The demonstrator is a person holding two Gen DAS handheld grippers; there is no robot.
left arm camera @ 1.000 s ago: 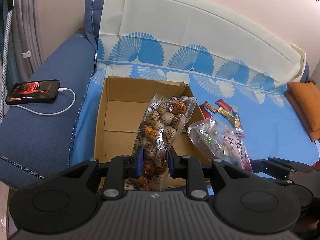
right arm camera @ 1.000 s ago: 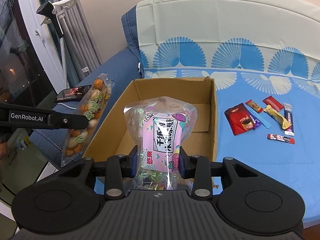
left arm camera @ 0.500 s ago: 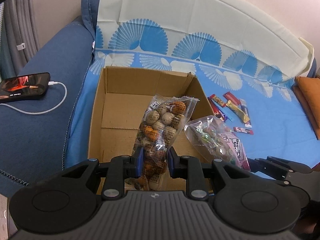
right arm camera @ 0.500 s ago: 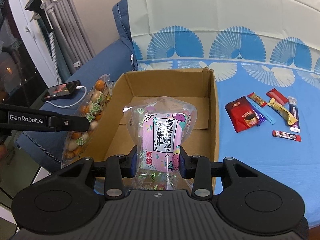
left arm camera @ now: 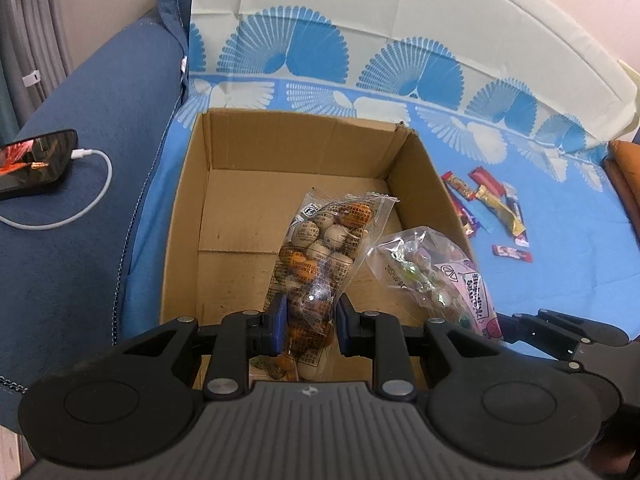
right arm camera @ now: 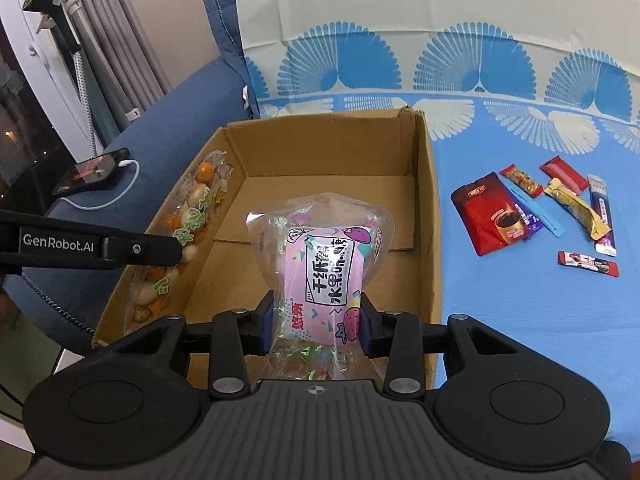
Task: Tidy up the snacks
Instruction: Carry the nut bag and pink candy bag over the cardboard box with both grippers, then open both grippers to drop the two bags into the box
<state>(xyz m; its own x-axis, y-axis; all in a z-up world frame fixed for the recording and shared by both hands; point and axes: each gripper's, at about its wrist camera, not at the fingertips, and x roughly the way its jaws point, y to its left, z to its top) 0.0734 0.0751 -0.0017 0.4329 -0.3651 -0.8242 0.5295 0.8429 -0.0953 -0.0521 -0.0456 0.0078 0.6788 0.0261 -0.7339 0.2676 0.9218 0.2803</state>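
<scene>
An open cardboard box [left arm camera: 224, 216] stands on the blue sofa cover; it also shows in the right wrist view [right arm camera: 424, 208]. My left gripper [left arm camera: 309, 322] is shut on a clear bag of round orange and white snacks [left arm camera: 324, 240], held above the box's near part. My right gripper [right arm camera: 316, 326] is shut on a pink bag of fruit candy [right arm camera: 320, 264], held above the box's near edge. The candy bag shows in the left wrist view [left arm camera: 432, 276] to the right of the snack bag. The snack bag shows in the right wrist view [right arm camera: 188, 232] over the box's left wall.
Several small snack packets [right arm camera: 552, 208] lie on the blue cover right of the box. A phone [left arm camera: 32, 164] with a white cable lies on the sofa arm at left. An orange cushion [left arm camera: 624, 168] is at far right.
Both grippers have moved forward and lower over the box with their bags still held. The box now looks larger and closer in both views.
</scene>
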